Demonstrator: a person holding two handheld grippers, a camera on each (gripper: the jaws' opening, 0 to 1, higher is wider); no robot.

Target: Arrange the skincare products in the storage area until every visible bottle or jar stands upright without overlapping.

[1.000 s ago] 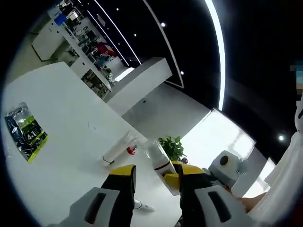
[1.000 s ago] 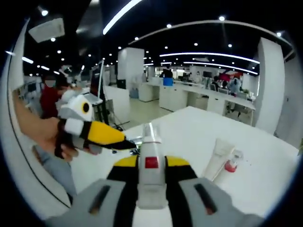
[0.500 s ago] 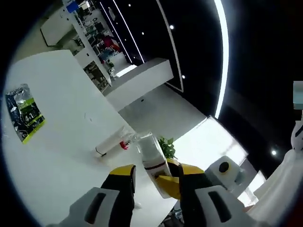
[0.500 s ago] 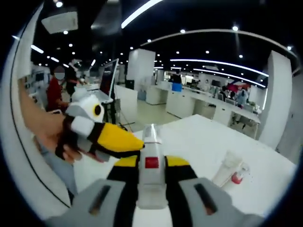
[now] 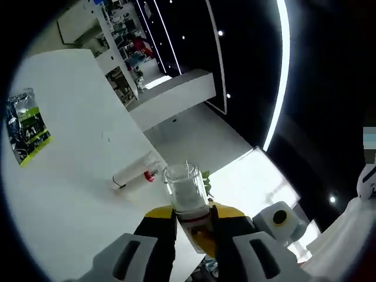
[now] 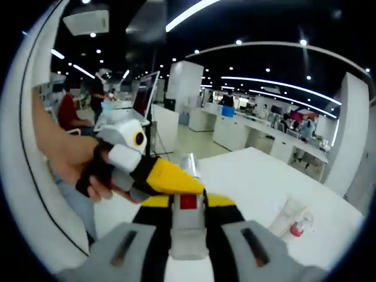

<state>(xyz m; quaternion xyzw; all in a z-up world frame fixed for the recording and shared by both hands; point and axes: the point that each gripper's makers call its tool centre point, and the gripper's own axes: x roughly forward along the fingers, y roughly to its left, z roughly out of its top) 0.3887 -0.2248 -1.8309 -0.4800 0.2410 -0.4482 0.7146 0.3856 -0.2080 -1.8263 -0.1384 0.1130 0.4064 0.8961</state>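
At the bottom centre of the right gripper view, the right hand-held gripper (image 6: 188, 220) pinches a pale bottle (image 6: 188, 220) with a red label between its jaws, lifted off the white desk (image 6: 264, 182), probably so it can be set down upright. The left hand-held gripper (image 6: 161, 176) comes in from the left and its yellow jaws close around the bottle's clear cap (image 5: 181, 187), perhaps to steady it (or take it over). Farther off, a white tube (image 6: 286, 215) with a red cap lies flat on the desk, so it needs standing up. A green-and-black packet (image 5: 26, 134) rests at the left edge of the left gripper view.
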